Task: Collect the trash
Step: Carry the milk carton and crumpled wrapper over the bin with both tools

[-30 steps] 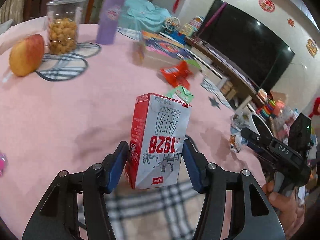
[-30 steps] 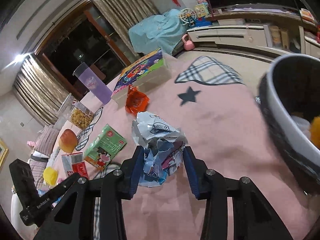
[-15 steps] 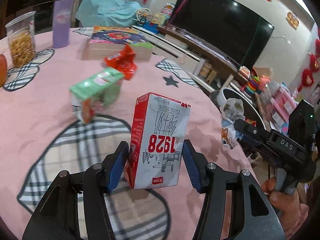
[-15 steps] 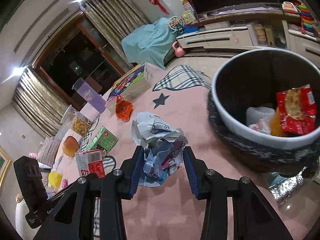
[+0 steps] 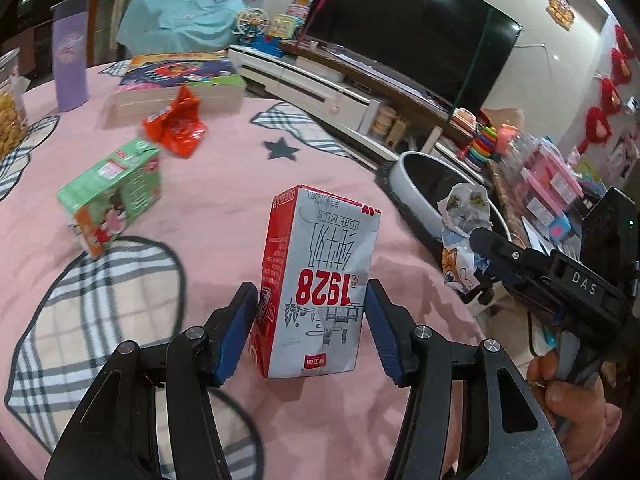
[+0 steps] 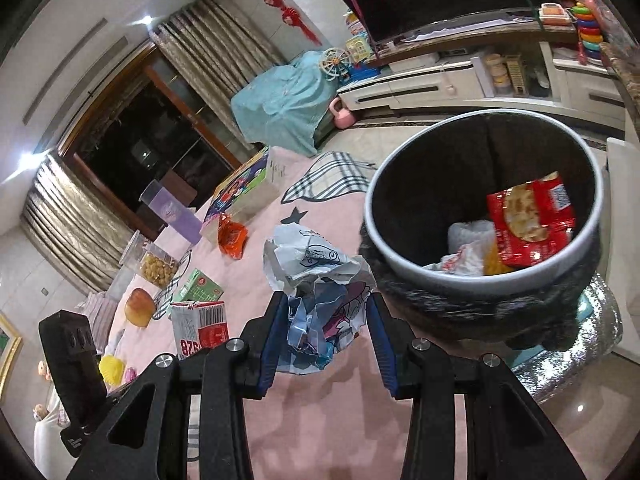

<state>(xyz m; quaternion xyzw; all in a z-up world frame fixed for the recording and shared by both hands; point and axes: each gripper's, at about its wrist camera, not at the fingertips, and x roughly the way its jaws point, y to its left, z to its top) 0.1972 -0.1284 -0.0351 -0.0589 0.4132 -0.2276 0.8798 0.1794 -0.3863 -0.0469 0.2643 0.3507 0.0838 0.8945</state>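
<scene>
My left gripper (image 5: 310, 292) is shut on a red and white milk carton (image 5: 320, 264), held upright above the pink tablecloth (image 5: 224, 184). My right gripper (image 6: 326, 304) is shut on a crumpled white and blue wrapper (image 6: 312, 256), just left of the grey trash bin (image 6: 380, 216). The bin stands past the table's edge and holds a red snack packet (image 6: 528, 216) and other scraps. In the left wrist view the right gripper (image 5: 476, 240) and its wrapper (image 5: 464, 212) hang beside the bin's rim (image 5: 404, 164). A green carton (image 5: 112, 192) and a red wrapper (image 5: 176, 124) lie on the table.
A purple cup (image 5: 70, 68), a picture-book box (image 5: 180, 80) and a jar of snacks (image 6: 156, 268) stand at the table's far side, with an apple (image 6: 138, 306) nearby. A TV (image 5: 408, 32) on a low cabinet is behind the bin. A hand (image 5: 568, 384) holds the right gripper.
Both grippers have carried their loads across the table toward the bin. The bin now sits larger and closer in the right wrist view. Both grips are unchanged.
</scene>
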